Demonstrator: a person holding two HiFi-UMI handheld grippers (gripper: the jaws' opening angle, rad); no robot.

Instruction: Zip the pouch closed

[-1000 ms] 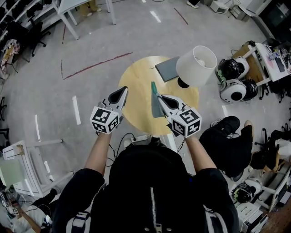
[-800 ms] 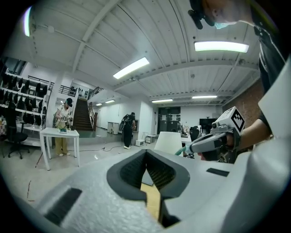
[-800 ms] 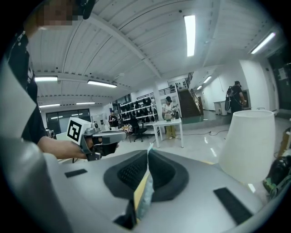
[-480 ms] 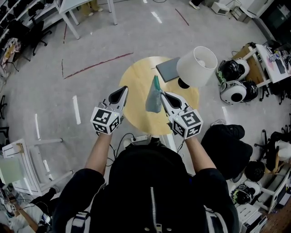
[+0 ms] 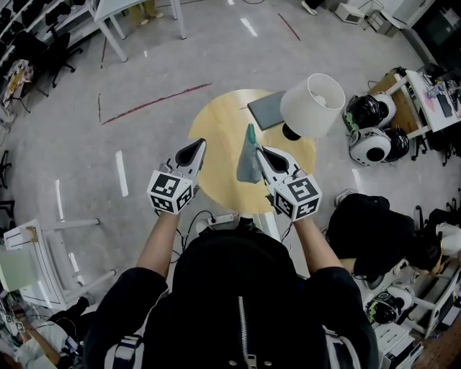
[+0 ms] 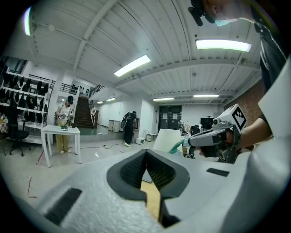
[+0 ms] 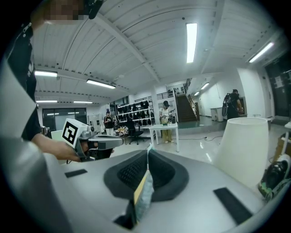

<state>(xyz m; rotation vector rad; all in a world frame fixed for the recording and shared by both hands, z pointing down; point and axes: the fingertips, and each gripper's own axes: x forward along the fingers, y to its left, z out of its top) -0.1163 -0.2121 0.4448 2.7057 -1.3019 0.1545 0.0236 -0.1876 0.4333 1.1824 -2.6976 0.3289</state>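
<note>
A teal pouch [image 5: 249, 163] hangs above the round yellow table [image 5: 216, 130], pinched at its edge by my right gripper [image 5: 258, 151], which is shut on it. In the right gripper view the pouch [image 7: 144, 193] runs thin between the closed jaws of the right gripper [image 7: 148, 154]. My left gripper [image 5: 199, 143] hovers to the pouch's left, apart from it, shut with nothing in it. In the left gripper view its jaws [image 6: 146, 153] meet, and the right gripper [image 6: 207, 137] with the pouch [image 6: 175, 147] shows beyond. The zip's state is hidden.
A white lamp shade [image 5: 312, 105] stands on the table's far right, with a grey flat pad [image 5: 266, 109] beside it. Helmets [image 5: 371, 133] and bags lie on the floor to the right. White tables [image 5: 137, 11] stand further off.
The pouch has swung a little in the right gripper, which has tilted slightly. The left gripper has barely shifted.
</note>
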